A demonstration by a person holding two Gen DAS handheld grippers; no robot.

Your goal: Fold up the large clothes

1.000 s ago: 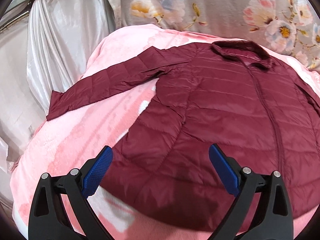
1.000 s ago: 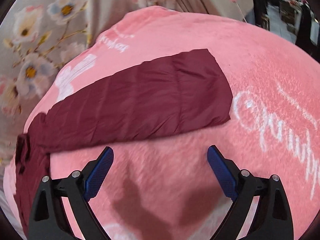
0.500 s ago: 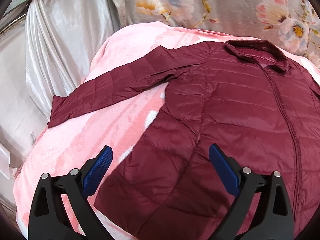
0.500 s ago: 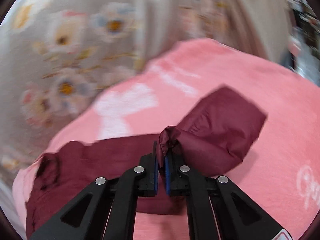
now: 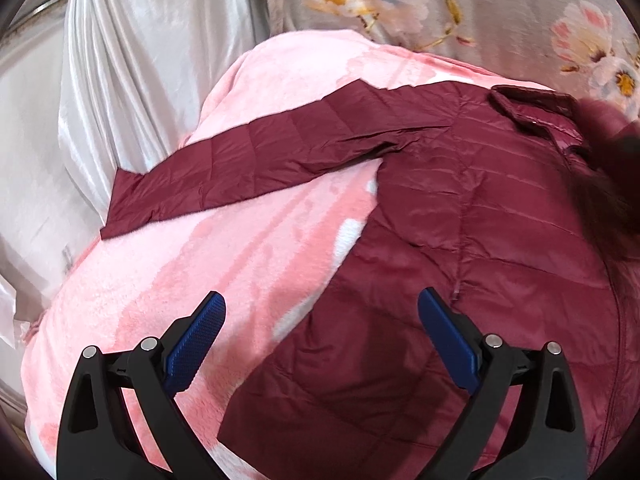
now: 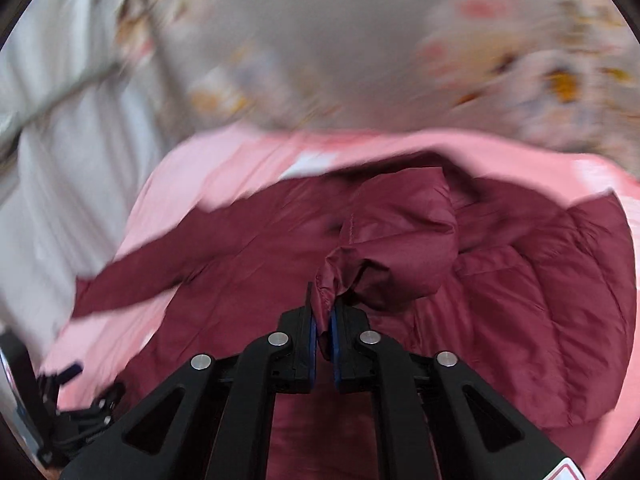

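Note:
A maroon quilted jacket (image 5: 460, 240) lies front up on a pink blanket, collar (image 5: 536, 108) at the far end. One sleeve (image 5: 248, 164) stretches out to the left. My left gripper (image 5: 320, 324) hovers open above the jacket's lower left edge, nothing between its blue pads. In the right wrist view my right gripper (image 6: 323, 320) pinches the cuff of the other sleeve (image 6: 400, 248), lifted and bunched over the jacket body (image 6: 540, 300). Its jaws are opening slightly, with the cloth still pressed between the pads. That sleeve appears as a dark blur (image 5: 600, 168) at the left wrist view's right edge.
The pink fleece blanket (image 5: 200, 280) covers the bed under the jacket. A silvery satin curtain (image 5: 120, 80) hangs at the left. Grey floral fabric (image 5: 480, 12) runs along the far side. The right wrist view is motion-blurred.
My right gripper shut on the right sleeve's cuff and swung it up and across over the jacket body. My left gripper stayed open and drifted toward the jacket's left edge.

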